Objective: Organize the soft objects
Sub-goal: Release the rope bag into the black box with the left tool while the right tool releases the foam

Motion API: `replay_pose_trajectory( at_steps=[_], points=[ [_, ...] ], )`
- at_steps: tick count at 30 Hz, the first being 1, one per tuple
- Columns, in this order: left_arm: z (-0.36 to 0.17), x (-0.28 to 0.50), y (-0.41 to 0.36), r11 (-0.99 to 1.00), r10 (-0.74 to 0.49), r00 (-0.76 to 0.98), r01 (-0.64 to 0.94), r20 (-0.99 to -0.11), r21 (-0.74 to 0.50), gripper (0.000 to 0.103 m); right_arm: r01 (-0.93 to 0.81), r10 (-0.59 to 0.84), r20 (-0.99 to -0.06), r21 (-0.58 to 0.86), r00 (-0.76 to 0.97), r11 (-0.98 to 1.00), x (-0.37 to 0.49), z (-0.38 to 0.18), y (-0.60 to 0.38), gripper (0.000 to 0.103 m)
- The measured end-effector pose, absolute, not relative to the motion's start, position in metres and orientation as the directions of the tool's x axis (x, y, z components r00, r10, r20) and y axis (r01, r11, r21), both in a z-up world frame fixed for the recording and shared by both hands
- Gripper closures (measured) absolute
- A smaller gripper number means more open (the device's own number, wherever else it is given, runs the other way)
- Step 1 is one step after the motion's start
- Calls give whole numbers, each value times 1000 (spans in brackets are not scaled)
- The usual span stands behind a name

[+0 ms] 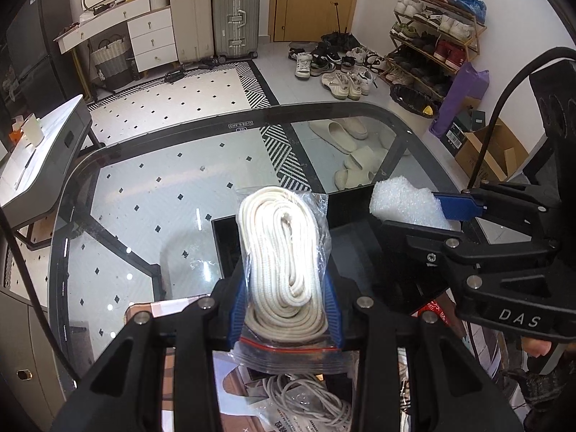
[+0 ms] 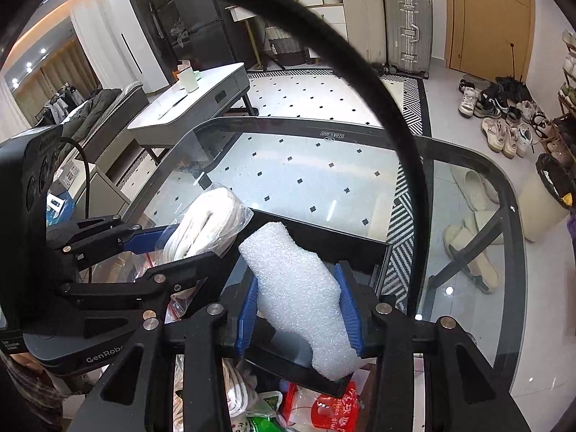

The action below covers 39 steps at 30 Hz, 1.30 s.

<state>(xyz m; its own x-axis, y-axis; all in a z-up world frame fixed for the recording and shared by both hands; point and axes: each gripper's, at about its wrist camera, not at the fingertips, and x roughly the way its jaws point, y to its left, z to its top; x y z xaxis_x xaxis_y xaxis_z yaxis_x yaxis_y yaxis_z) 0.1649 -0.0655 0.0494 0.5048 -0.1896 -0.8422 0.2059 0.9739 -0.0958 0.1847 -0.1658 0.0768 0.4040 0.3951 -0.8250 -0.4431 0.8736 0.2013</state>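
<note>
My left gripper (image 1: pixel 284 309) is shut on a clear zip bag of coiled white rope (image 1: pixel 284 252) and holds it up above a black tray (image 1: pixel 226 244) on the glass table (image 1: pixel 151 194). My right gripper (image 2: pixel 298 309) is shut on a white foam piece (image 2: pixel 295 288), held above the same black tray (image 2: pixel 360 244). In the left wrist view the right gripper (image 1: pixel 437 212) with the foam piece (image 1: pixel 403 205) is at the right. In the right wrist view the left gripper (image 2: pixel 169 244) with the rope bag (image 2: pixel 205 219) is at the left.
Below the grippers lie a grey cable coil (image 1: pixel 306 399), printed paper and red and green packets (image 2: pixel 324 410). Under the glass are slippers (image 1: pixel 356 165). Beyond stand suitcases (image 1: pixel 216 18), a shoe rack (image 1: pixel 435 36) and a grey side table (image 2: pixel 190 104).
</note>
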Motion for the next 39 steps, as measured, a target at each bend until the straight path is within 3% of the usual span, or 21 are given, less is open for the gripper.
replay_pose_trajectory(
  at_steps=[25, 33, 34, 35, 36, 37, 39],
  points=[
    [25, 181, -67, 971, -212, 445, 197, -870, -136, 66, -406, 405, -848, 256, 342, 878, 204, 44, -156, 59],
    [30, 180, -58, 967, -243, 445, 186, -862, -176, 50, -389, 409, -837, 262, 364, 883, 204, 52, -167, 45],
    [30, 180, -58, 966, -243, 445, 188, -862, -176, 45, -387, 411, -834, 265, 367, 883, 204, 53, -168, 43],
    [31, 179, -59, 963, -255, 444, 195, -859, -185, 32, -381, 415, -831, 271, 370, 884, 204, 55, -170, 36],
    [32, 177, -60, 961, -264, 447, 201, -855, -192, 26, -376, 417, -829, 276, 372, 885, 202, 56, -171, 27],
    [34, 176, -61, 961, -262, 455, 205, -851, -186, 18, -376, 420, -827, 278, 374, 884, 201, 58, -172, 24],
    [39, 172, -62, 964, -247, 474, 209, -845, -165, 14, -377, 420, -825, 277, 379, 884, 200, 61, -173, 23]
  ],
)
